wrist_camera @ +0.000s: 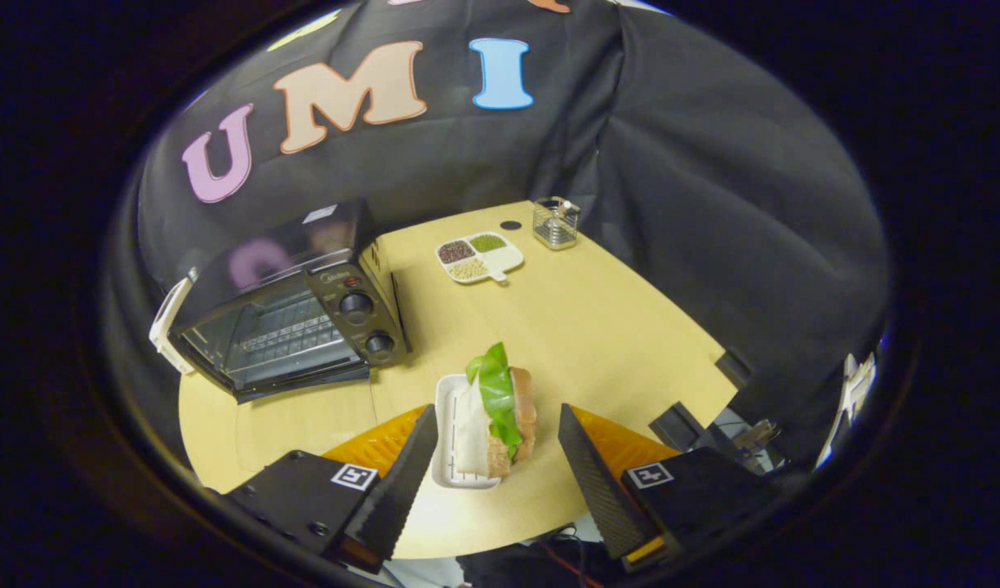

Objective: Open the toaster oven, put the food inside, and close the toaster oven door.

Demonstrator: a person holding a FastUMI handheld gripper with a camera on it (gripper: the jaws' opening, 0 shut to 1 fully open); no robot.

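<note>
A black toaster oven stands on the wooden table, beyond my fingers and to their left. Its glass door looks lowered open, showing the wire rack inside, and two knobs sit on its right panel. A sandwich with green lettuce, white filling and brown bread stands on edge on a small white tray. My gripper is open, its two fingers spread wide to either side of the sandwich and tray without touching them.
A white divided dish of beans and grains lies farther back on the table. A clear square container stands behind it near the cloth wall. The table's right edge drops off beside black gear on the floor.
</note>
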